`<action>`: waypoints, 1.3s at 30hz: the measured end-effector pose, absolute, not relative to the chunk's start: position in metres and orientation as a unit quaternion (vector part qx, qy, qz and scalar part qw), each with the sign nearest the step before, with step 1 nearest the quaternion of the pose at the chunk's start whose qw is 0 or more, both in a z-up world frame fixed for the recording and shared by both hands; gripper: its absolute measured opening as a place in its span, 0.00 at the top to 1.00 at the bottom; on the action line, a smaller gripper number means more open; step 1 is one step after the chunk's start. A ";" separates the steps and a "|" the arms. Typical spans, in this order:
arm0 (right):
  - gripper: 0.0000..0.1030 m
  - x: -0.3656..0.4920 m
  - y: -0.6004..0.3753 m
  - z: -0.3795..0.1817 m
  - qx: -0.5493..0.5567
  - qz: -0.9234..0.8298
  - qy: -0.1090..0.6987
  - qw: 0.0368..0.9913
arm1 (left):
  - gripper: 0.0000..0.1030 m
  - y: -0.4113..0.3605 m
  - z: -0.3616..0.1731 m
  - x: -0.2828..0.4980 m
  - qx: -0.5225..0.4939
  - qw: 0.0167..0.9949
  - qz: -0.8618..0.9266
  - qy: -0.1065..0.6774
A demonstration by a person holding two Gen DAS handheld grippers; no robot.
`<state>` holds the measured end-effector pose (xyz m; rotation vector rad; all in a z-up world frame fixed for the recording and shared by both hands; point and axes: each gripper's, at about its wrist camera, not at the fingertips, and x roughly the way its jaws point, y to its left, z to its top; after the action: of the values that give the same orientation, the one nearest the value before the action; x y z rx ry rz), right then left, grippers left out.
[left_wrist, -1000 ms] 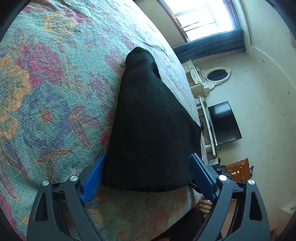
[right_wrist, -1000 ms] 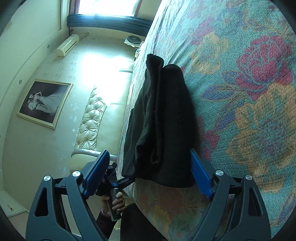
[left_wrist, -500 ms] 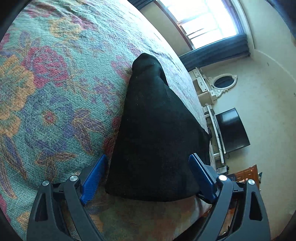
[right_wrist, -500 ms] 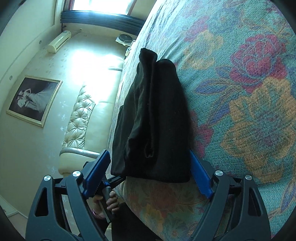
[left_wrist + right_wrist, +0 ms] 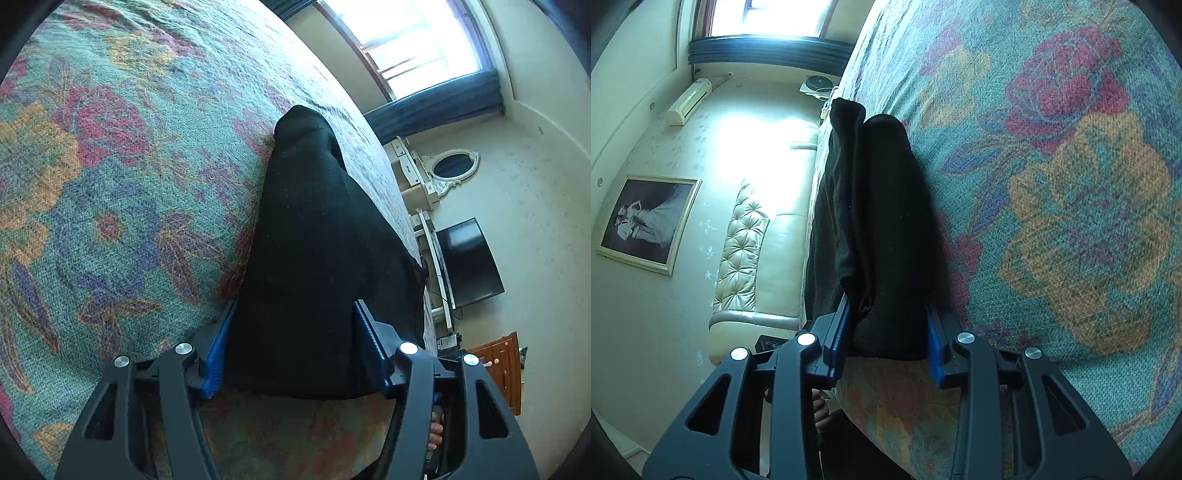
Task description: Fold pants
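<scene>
The black pants [image 5: 317, 258] lie folded lengthwise on a floral bedspread [image 5: 110, 184], near the bed's edge. My left gripper [image 5: 293, 350] has its blue pads against both sides of the near end of the pants. In the right wrist view the pants [image 5: 882, 229] show as stacked layers, and my right gripper [image 5: 886, 347] has closed in on the near end, its pads pressing the cloth. Both grippers hold the same end, at opposite corners.
The bedspread [image 5: 1052, 184] stretches wide beside the pants. A television [image 5: 469, 262] and a mirror [image 5: 454, 166] stand by the far wall. A cream tufted headboard [image 5: 746, 251] and a framed picture [image 5: 646, 221] show past the bed's edge.
Both grippers have narrowed from wide open onto the near end of the pants. The pants have stayed in place on the bed.
</scene>
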<state>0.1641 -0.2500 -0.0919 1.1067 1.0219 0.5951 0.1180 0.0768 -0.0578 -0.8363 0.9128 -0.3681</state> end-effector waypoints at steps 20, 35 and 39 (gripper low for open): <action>0.72 0.162 -0.258 -0.083 0.516 0.278 0.448 0.675 | 0.56 0.066 -0.044 0.114 -0.356 0.817 -0.141 0.431; 0.72 0.158 -0.270 -0.091 0.519 0.283 0.451 0.668 | 0.56 0.058 -0.036 0.111 -0.334 0.823 -0.131 0.441; 0.72 0.156 -0.272 -0.092 0.517 0.286 0.452 0.669 | 0.56 0.058 -0.037 0.110 -0.335 0.822 -0.131 0.441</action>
<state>0.1561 -0.2717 -0.0918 1.1658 1.0193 0.6441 0.1104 0.0585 -0.0368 -0.7124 0.9391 -0.2778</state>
